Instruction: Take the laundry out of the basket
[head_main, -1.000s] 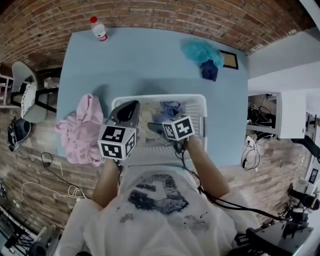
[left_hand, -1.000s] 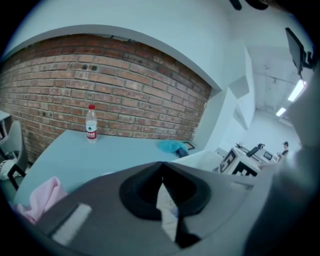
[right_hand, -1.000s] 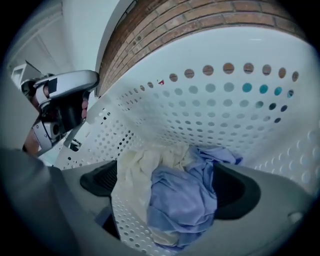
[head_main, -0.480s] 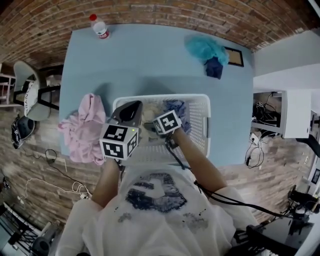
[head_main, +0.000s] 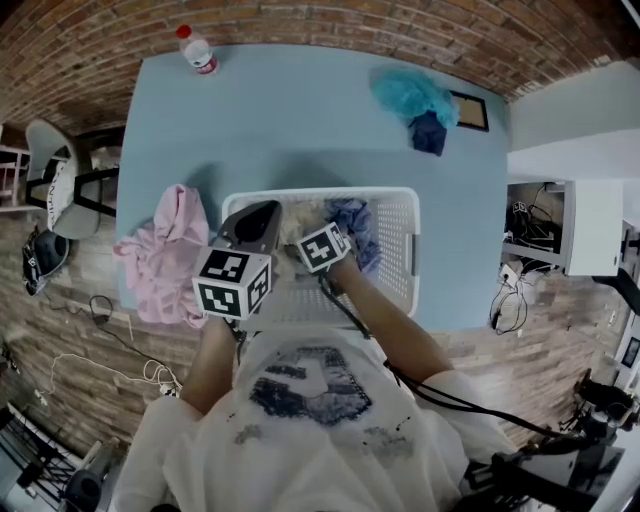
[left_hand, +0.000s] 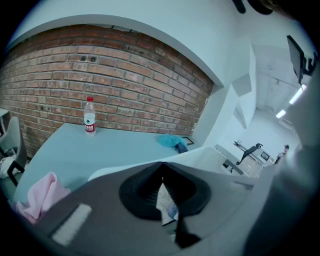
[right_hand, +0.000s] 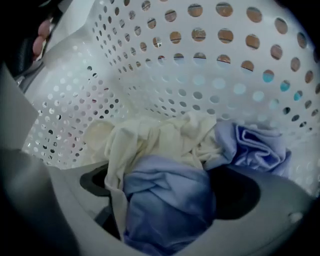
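The right tool (right_hand: 167, 220), released, has its jaws astride a thick bunch of the blue garment (right_hand: 167, 190) low in the basket (right_hand: 200, 65): likely light, limp and unlikely to slip, it should lift best pinched there; the left tool (left_hand: 162, 197) is clenched, empty.

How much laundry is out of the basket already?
Done: a pink garment lies on the table left of the basket, and a teal cloth and a dark blue cloth lie at the table's far right corner. In hand: the right gripper is down in the basket, jaws apart around a blue cloth; the left gripper is shut. Left: that blue cloth and a cream cloth.
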